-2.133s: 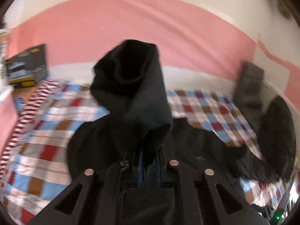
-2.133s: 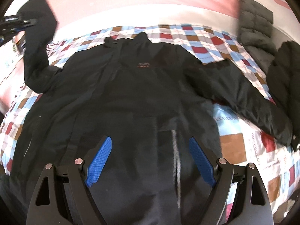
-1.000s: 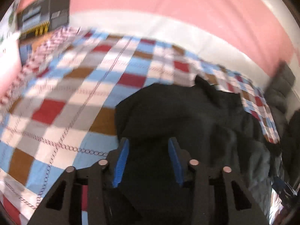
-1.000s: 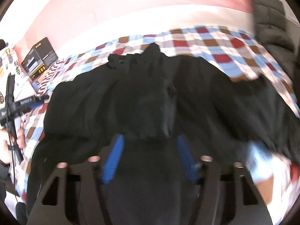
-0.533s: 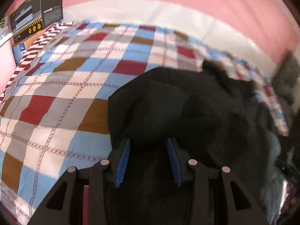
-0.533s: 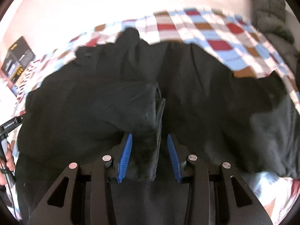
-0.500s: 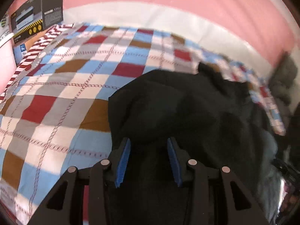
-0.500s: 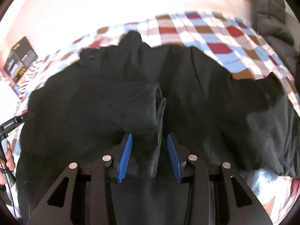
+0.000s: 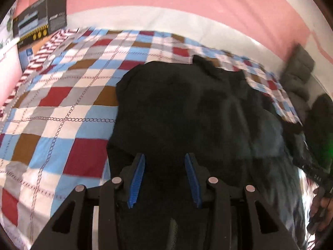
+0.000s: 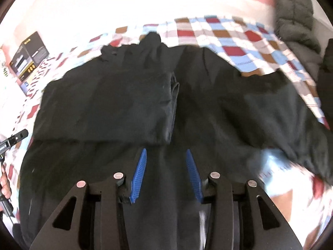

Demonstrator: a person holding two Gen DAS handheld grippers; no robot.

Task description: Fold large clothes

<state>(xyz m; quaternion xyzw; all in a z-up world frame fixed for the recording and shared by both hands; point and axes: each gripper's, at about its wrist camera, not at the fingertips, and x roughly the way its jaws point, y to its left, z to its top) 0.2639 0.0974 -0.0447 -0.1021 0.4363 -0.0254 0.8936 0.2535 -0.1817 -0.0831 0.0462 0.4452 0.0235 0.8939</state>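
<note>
Black jacket (image 10: 129,104) on the checked bed (image 9: 62,112)
Left gripper (image 9: 164,177) and right gripper (image 10: 165,173) hang over it, jaws apart, holding nothing.

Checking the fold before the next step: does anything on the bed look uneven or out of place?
Yes. The black jacket is lopsided: one sleeve is folded flat across its front, while the other sleeve sprawls out over the checked bedspread. Nothing looks torn or spilled.

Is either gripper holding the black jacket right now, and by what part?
Neither: the left gripper and right gripper stand open above the black jacket, pads clear of the cloth.
</note>
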